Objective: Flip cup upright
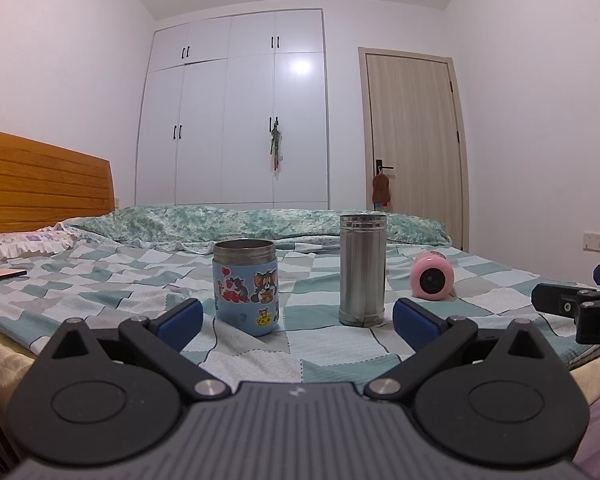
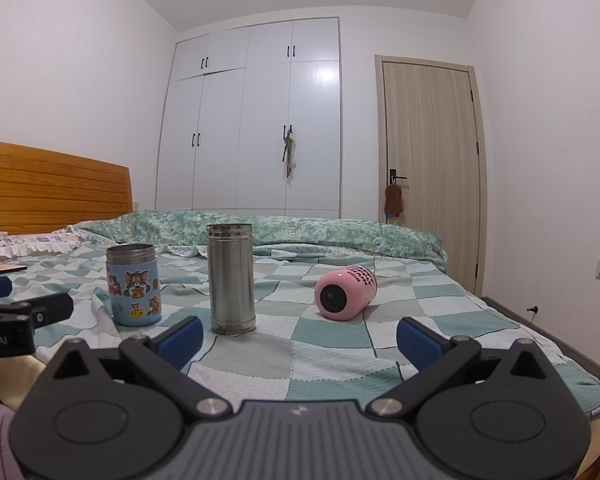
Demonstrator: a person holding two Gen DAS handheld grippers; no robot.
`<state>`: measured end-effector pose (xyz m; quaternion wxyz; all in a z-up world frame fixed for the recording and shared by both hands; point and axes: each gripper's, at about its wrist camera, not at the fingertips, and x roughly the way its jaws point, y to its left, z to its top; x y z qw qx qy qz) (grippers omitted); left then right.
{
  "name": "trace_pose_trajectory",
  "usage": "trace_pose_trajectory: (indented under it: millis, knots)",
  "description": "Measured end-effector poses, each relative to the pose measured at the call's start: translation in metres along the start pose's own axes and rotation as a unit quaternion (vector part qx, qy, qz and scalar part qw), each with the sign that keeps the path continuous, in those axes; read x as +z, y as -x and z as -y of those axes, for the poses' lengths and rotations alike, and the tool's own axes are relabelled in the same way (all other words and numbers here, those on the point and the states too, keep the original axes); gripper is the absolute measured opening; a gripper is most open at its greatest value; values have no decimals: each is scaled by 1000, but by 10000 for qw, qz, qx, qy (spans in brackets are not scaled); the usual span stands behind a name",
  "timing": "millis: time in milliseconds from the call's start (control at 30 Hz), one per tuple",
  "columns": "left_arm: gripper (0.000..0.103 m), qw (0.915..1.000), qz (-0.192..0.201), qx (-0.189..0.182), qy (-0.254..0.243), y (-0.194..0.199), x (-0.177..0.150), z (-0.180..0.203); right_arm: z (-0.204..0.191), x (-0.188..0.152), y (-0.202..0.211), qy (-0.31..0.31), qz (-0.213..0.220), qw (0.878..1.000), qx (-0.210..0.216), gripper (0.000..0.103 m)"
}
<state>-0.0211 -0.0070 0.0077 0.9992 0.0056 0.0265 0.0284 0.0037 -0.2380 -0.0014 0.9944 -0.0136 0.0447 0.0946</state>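
A pink cup [image 2: 345, 292] lies on its side on the checked bedspread, its open mouth facing me; it also shows in the left wrist view [image 1: 433, 279]. A tall steel cup [image 2: 231, 278] [image 1: 362, 270] and a blue cartoon cup [image 2: 133, 285] [image 1: 246, 287] stand upright to its left. My right gripper [image 2: 299, 342] is open and empty, short of the pink cup. My left gripper [image 1: 298, 321] is open and empty, in front of the two upright cups. Each gripper's side shows at the edge of the other's view.
The bed [image 2: 332, 360] has a wooden headboard [image 2: 56, 188] at the left and a rolled green quilt [image 2: 300, 232] at the far side. A wardrobe [image 2: 256, 120] and a door [image 2: 432, 168] stand behind. The bed's right edge [image 2: 540, 328] drops to the floor.
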Motion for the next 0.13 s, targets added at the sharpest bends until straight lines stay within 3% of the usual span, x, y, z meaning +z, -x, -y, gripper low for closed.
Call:
trace_pose_trajectory:
  millis: [133]
  knots:
    - [103, 10000, -10, -9, 18, 0, 0, 0, 0, 0, 0, 4, -1, 10000, -1, 103]
